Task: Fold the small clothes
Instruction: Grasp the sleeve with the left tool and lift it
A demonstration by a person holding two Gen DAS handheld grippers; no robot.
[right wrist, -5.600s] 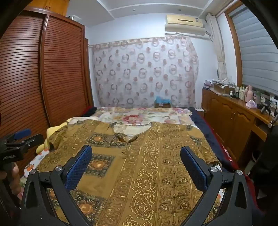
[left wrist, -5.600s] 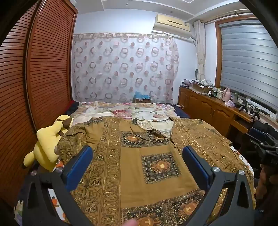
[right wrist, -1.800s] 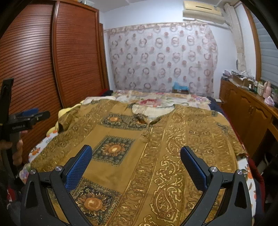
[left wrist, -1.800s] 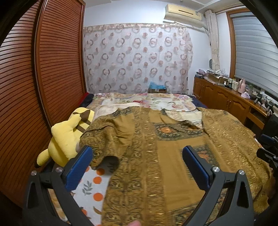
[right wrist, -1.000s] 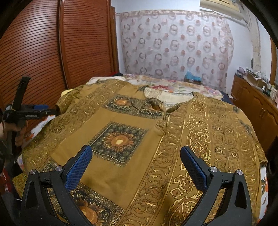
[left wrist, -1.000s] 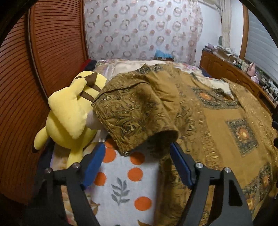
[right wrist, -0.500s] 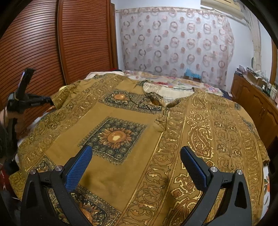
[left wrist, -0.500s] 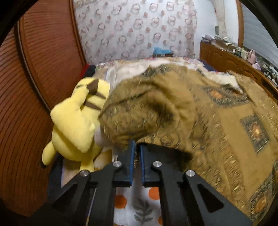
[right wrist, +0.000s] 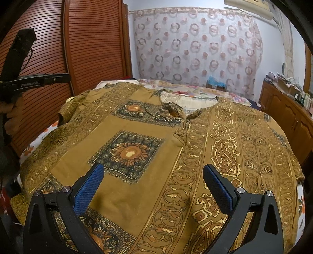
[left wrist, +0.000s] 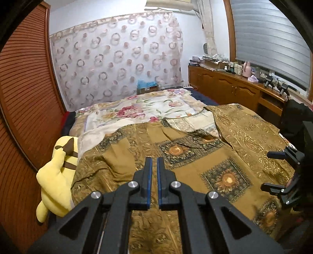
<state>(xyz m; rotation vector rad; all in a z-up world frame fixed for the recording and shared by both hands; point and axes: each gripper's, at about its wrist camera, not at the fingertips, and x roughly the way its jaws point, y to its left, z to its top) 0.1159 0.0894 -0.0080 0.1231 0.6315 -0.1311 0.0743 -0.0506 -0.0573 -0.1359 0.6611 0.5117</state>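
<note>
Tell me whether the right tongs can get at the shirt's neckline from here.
Probably yes. The right tongs are open above the shirt, and its neckline lies ahead with only flat cloth between; the left tongs are off to the side.

The bed (left wrist: 137,109) stands in the middle of the room and carries a floral cover. Behind the bed hangs a pale curtain (left wrist: 117,66) with a pattern of rings, and it covers most of the far wall. A brown louvered wardrobe (right wrist: 93,45) runs along the left of the bed. To the right of the bed is a low wooden cabinet (left wrist: 230,88) with many small bottles and boxes on top. Above this cabinet a window with grey blinds (left wrist: 270,37) is closed. An air conditioner (left wrist: 168,4) is mounted high on the wall above the curtain. The wall there is pale blue-white.
</note>
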